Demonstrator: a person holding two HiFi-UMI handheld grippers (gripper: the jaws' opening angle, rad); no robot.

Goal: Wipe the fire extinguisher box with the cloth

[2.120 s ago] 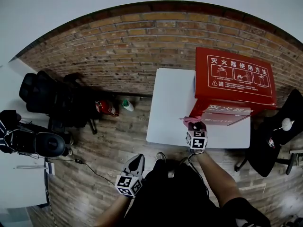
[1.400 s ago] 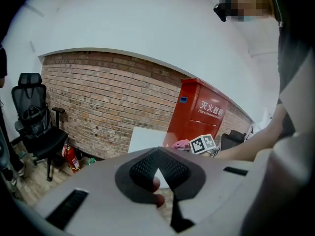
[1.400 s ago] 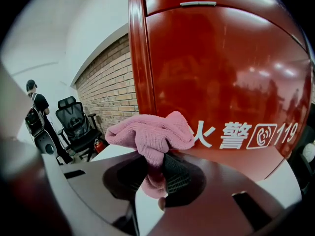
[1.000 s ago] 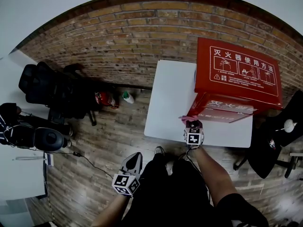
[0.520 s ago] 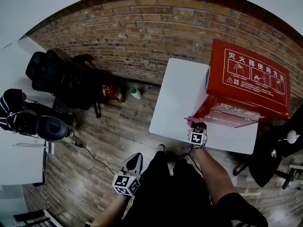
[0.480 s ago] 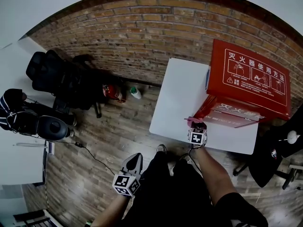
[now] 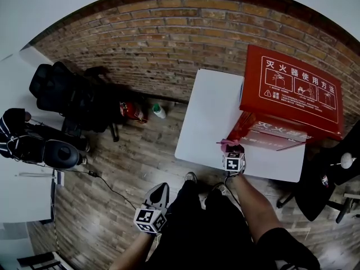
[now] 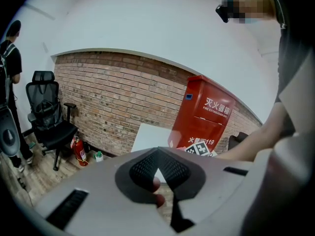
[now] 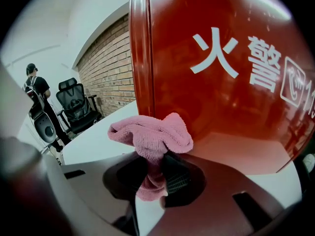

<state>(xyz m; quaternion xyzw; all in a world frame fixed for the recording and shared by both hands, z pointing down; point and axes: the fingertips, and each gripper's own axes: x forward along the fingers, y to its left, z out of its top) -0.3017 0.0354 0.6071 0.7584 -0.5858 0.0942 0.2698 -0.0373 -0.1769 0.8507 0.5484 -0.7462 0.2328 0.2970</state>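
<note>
The brick wall (image 7: 169, 44) spans the back of the room, with plank flooring (image 7: 129, 167) below it. A white table (image 7: 208, 122) stands end-on to the wall. The red fire extinguisher box (image 7: 292, 94) stands upright on the right part of the table, its front face with white lettering toward the person. A black office chair (image 7: 62, 94) sits well to the left.

Right gripper (image 9: 157, 173): jaws clamped on the pink cloth (image 9: 152, 134), which bunches out above the pads. The cloth is held at the lower left corner of the box front, just above the table top (contact with the red face cannot be confirmed).

Left gripper (image 7: 159, 194): held low beside the person's legs, well apart from the table, jaw tips closed together with nothing between them.

A small red extinguisher (image 7: 128, 111) and a green-capped bottle (image 7: 159, 112) stand on the floor by the wall.
</note>
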